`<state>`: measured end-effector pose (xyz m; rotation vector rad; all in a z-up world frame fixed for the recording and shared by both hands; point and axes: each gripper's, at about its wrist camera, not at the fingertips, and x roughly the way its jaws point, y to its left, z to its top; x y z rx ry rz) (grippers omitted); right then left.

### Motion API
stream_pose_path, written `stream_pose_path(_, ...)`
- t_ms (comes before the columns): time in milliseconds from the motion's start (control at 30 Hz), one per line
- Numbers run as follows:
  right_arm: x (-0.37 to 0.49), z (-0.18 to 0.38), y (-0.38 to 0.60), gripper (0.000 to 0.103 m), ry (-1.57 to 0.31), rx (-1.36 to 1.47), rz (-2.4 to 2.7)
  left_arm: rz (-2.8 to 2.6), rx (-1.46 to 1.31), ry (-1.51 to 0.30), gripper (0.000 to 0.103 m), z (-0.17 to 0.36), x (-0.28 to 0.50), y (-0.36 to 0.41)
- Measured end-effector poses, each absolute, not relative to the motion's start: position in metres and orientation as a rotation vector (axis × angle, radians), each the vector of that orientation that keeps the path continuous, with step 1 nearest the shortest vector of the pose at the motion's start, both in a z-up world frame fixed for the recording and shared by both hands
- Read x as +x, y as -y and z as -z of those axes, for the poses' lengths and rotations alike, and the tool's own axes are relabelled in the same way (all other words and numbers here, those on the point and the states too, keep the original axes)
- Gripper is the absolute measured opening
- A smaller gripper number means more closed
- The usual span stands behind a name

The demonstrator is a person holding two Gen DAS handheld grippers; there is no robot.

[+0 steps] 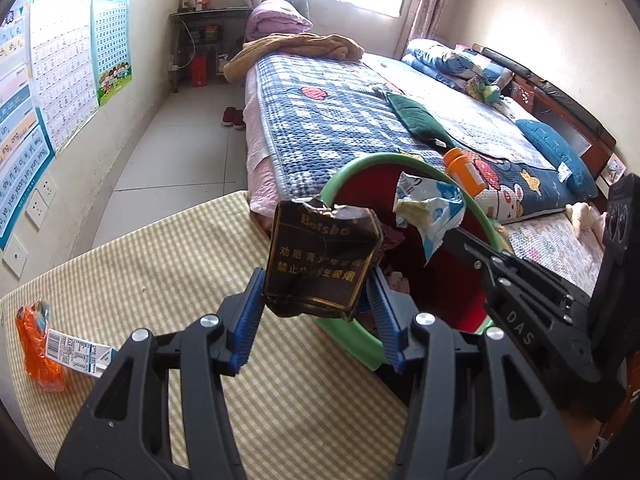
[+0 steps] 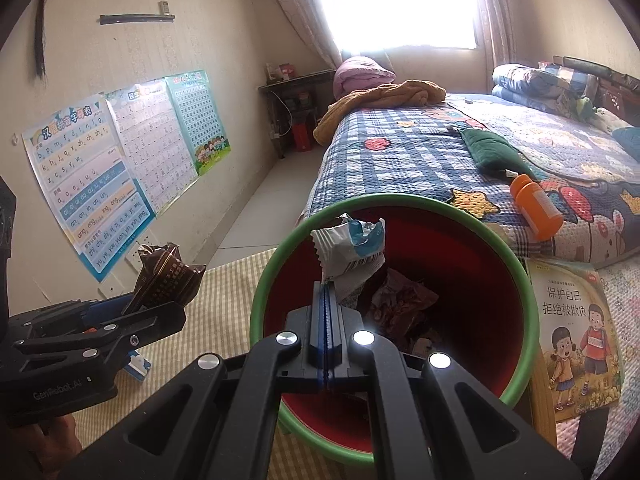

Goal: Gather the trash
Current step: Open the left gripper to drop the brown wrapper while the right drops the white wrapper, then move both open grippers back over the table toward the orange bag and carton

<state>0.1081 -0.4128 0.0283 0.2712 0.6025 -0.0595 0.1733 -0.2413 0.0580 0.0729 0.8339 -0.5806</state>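
My left gripper (image 1: 316, 300) is shut on a crumpled dark brown cigarette pack (image 1: 320, 260), held above the checked table just left of the bin; it also shows in the right wrist view (image 2: 166, 276). My right gripper (image 2: 326, 292) is shut on a white-and-blue snack wrapper (image 2: 350, 248), held over the mouth of the red bin with a green rim (image 2: 532, 320). The same wrapper (image 1: 430, 210) and bin (image 1: 452, 280) show in the left wrist view. Crumpled trash (image 2: 396, 304) lies inside the bin. An orange wrapper (image 1: 38, 344) with a white label lies on the table at the far left.
The yellow checked table (image 1: 160, 264) stands beside a bed with a blue quilt (image 1: 328, 120). An orange bottle (image 2: 536, 206) and a green cushion (image 2: 490, 152) lie on the bed. A picture book (image 2: 576, 336) lies right of the bin. Posters (image 2: 120, 160) cover the left wall.
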Motion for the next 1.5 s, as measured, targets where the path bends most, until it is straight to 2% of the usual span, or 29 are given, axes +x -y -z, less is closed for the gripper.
stream_pose_path(467, 0.106, -0.010, 0.458, 0.000, -0.655, 0.354, 0.133, 0.656, 0.102, -0.872, 0.049, -0.041, 0.185, 0.300)
stream_pose_path(567, 0.107, -0.007, 0.463, 0.004, -0.666, 0.368, 0.138, 0.663, 0.098, -0.885, 0.049, -0.037, 0.189, 0.306)
stream_pose_path(633, 0.106, -0.005, 0.466, 0.005, -0.667, 0.380, 0.148, 0.661, 0.081, -0.895, 0.054, -0.035, 0.192, 0.307)
stream_pose_path(700, 0.107, -0.003, 0.467, 0.018, -0.677, 0.387, 0.154, 0.662, 0.056, -0.893, 0.070, -0.034, 0.193, 0.304)
stream_pose_path(800, 0.108, -0.003, 0.467, 0.036, -0.675, 0.389, 0.164, 0.649, 0.034, -0.891, 0.080, -0.034, 0.194, 0.297)
stream_pose_path(833, 0.108, -0.003, 0.467, 0.038, -0.674, 0.387, 0.171, 0.644, 0.025, -0.891, 0.082, -0.034, 0.195, 0.294)
stream_pose_path(900, 0.108, -0.003, 0.466, 0.053, -0.673, 0.384, 0.177, 0.628, 0.009, -0.889, 0.087, -0.035, 0.195, 0.287)
stream_pose_path(933, 0.108, -0.004, 0.465, 0.057, -0.674, 0.380, 0.182, 0.617, 0.002, -0.888, 0.089, -0.035, 0.195, 0.283)
stream_pose_path(967, 0.109, -0.003, 0.464, 0.067, -0.679, 0.374, 0.186, 0.607, -0.005, -0.888, 0.092, -0.035, 0.194, 0.279)
stream_pose_path(1100, 0.111, -0.005, 0.455, 0.084, -0.679, 0.331, 0.194, 0.564, -0.016, -0.894, 0.097, -0.034, 0.192, 0.264)
stream_pose_path(1200, 0.113, -0.006, 0.446, 0.088, -0.679, 0.301, 0.185, 0.542, -0.020, -0.897, 0.097, -0.036, 0.189, 0.252)
stream_pose_path(1500, 0.116, -0.011, 0.416, 0.089, -0.687, 0.237, 0.138, 0.463, -0.054, -0.867, 0.097, -0.049, 0.176, 0.199)
